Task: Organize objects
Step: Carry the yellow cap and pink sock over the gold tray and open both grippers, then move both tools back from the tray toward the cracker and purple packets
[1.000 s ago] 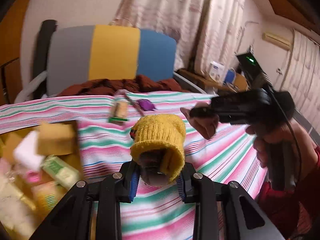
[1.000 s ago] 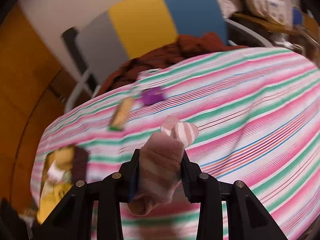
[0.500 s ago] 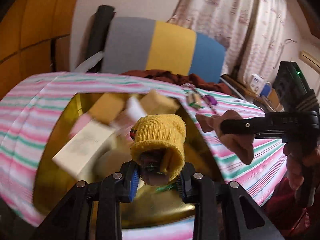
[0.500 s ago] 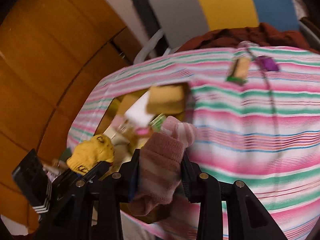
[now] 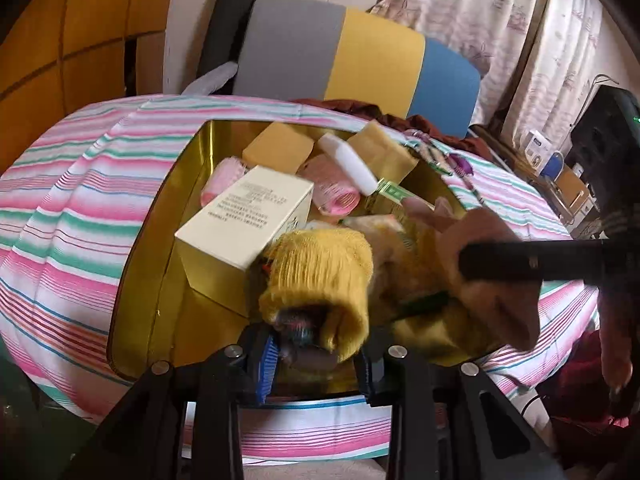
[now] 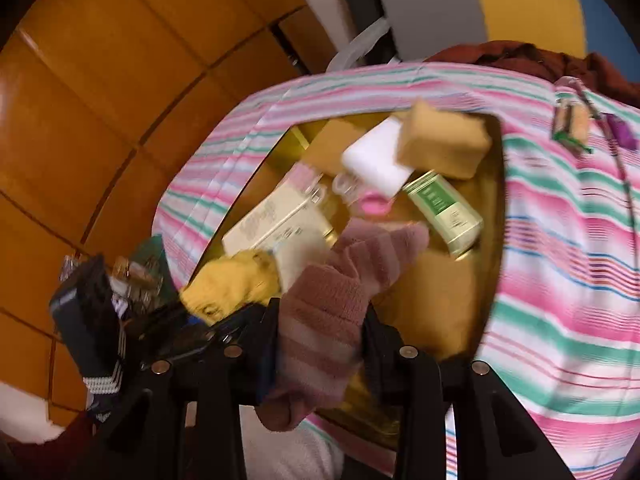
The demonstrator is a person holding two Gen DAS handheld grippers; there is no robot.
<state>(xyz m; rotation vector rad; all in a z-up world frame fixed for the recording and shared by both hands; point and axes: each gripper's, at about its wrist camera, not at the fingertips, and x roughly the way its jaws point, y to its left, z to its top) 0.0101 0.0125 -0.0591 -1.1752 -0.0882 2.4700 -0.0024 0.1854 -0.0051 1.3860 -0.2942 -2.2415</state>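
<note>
A yellow knitted sock [image 5: 320, 268] sits rolled between the pads of my left gripper [image 5: 316, 360], whose jaws are opening, just above the near end of a gold box [image 5: 136, 248]. My right gripper [image 6: 320, 344] has a pink striped sock [image 6: 332, 300] between its pads, and its jaws are opening too. It hangs over the same gold box [image 6: 494, 200], close beside the left one. The left wrist view shows the pink sock [image 5: 492, 280] at the right. The right wrist view shows the yellow sock [image 6: 228, 280] at the lower left.
The box holds a cream carton [image 5: 248, 216], pink rollers [image 5: 336, 192], yellow sponge blocks [image 5: 280, 148], a white bottle [image 5: 348, 164] and a green carton [image 6: 444, 208]. A striped cloth [image 5: 72, 220] surrounds it, with a small packet [image 6: 572, 124] on it. A chair [image 5: 360, 52] stands behind.
Both grippers have swung left from over the striped cloth to over the gold box, carrying their socks. They now hang lower and closer together.
</note>
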